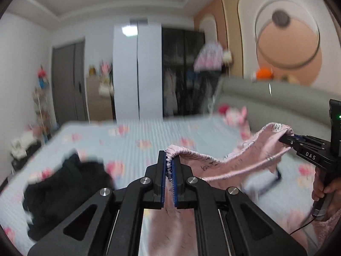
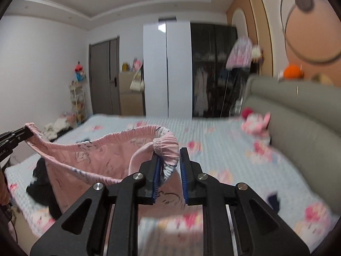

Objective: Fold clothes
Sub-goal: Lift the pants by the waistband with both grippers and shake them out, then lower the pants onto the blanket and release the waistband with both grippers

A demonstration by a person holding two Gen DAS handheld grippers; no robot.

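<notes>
Bedroom, bed (image 2: pixel 223 128) with a pale blue floral cover as the work surface; grey padded headboard (image 2: pixel 298 115) on the right, wardrobes (image 2: pixel 213 70) at the back. Pink printed garment with an elastic waistband (looks like pyjama trousers) (image 2: pixel 89 160) hangs in the air above the bed, strung between both tools.

Left hand-held gripper (image 1: pixel 169 164) is closed tight on one end of the waistband. Right hand-held gripper (image 2: pixel 169 157) has the other end between its pads, but the jaws stand slightly apart: cloth touches the left pad, a gap shows at the right one. Grip there looks marginal.

Step, as I read it: lift and spread before laying flat. To do it well:
- close the right pads fully first, or the band may slip out
- pull the two ends apart until the waistband is taut and level
- lay it down clear of the black garment (image 1: pixel 64 189) on the bed's left part
</notes>
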